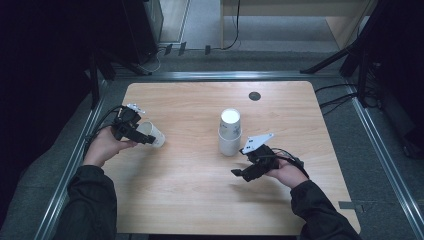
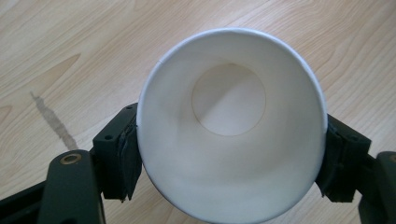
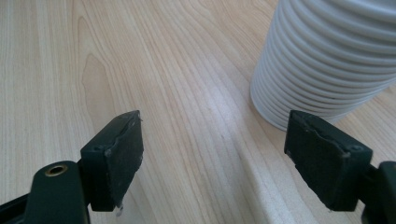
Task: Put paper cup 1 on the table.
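Observation:
A single white paper cup (image 1: pixel 152 134) lies on its side in my left gripper (image 1: pixel 146 138), low over the left part of the wooden table (image 1: pixel 190 200). In the left gripper view the cup (image 2: pixel 231 126) faces the camera with its empty inside showing, and both pads (image 2: pixel 126 154) press on its sides just below the rim. A stack of nested white paper cups (image 1: pixel 229 132) stands upside down at the table's middle. My right gripper (image 1: pixel 240 173) rests just right of and in front of the stack, open, with bare wood between its jaws. The stack's ribbed rims (image 3: pixel 322 60) show beyond its right jaw.
A small dark round grommet (image 1: pixel 254 96) sits in the table near its far edge. Metal rails (image 1: pixel 380 145) frame the table on the left, right and far sides. Cables (image 1: pixel 340 97) lie on the grey floor at the right.

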Tool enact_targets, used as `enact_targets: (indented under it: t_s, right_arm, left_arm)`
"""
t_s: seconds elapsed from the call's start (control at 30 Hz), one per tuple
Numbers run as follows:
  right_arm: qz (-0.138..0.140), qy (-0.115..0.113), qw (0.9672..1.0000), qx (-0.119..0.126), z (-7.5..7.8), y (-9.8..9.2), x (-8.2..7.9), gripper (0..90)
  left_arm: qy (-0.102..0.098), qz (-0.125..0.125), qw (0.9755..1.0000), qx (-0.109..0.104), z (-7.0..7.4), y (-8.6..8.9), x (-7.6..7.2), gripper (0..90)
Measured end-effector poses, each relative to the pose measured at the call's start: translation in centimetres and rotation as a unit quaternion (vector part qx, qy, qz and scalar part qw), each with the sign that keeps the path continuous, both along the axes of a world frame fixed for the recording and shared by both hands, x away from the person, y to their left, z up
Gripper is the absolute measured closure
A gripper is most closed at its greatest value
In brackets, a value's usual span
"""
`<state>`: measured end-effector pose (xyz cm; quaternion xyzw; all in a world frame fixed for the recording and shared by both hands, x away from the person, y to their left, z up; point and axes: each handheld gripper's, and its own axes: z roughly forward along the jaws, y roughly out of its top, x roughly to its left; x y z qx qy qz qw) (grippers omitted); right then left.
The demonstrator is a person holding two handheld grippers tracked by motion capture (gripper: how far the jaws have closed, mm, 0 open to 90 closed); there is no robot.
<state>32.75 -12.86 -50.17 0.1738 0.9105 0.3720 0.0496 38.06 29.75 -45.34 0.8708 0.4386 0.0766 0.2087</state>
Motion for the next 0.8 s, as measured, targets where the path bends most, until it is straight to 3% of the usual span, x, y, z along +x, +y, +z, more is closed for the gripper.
enact_targets:
  t_s: [0.27,0.43,0.8]
  right_arm:
    - [-0.004,-0.004,1.0,0.004,0.2,-0.1,0.1,20.1]
    - [-0.006,-0.006,1.0,0.003,0.2,-0.1,0.2,20.1]
    - [-0.002,-0.006,1.0,0.0,0.2,-0.1,0.1,20.1]
  left_arm:
    - [0.026,0.02,0.9988,0.037,0.6,-0.8,1.0,23.0]
    - [0.036,0.039,0.9954,0.08,-0.4,-1.3,1.6,23.0]
    - [0.032,0.041,0.9955,0.079,-1.2,-1.4,1.7,21.7]
